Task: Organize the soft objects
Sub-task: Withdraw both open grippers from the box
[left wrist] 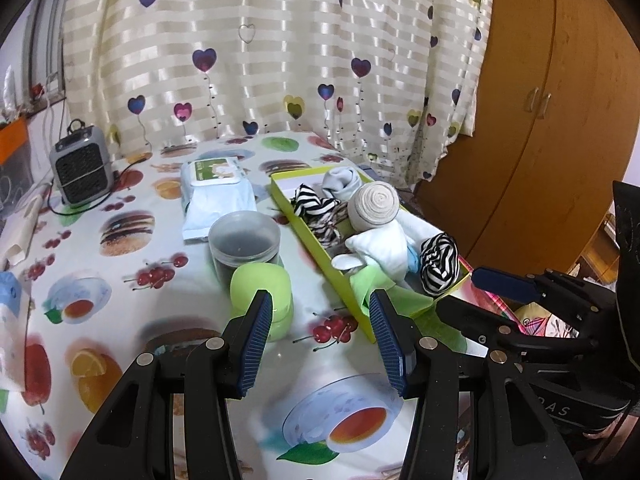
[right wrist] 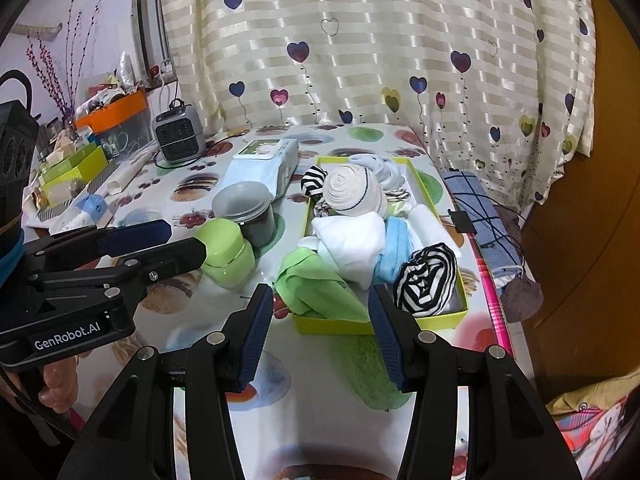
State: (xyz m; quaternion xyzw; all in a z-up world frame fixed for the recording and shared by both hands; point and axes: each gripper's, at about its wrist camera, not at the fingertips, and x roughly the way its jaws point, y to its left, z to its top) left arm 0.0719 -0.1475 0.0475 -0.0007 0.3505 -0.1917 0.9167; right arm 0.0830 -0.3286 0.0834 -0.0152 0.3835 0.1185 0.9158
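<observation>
Both claws (left wrist: 320, 344) (right wrist: 320, 340) spread, empty, green tray (right wrist: 332, 326) of rolled socks (right wrist: 352, 192) just ahead.

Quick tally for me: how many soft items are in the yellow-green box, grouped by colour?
Black-and-white striped: 2, a bundle near the front and one at the back
White or cream: 4
Green cloth: 1
Light blue: 1
Total: 8 visible; others may be buried.

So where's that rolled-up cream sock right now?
The cream sock roll sits in the yellow-green box, toward its far end, between the striped cloth and the white folded cloth.
</observation>
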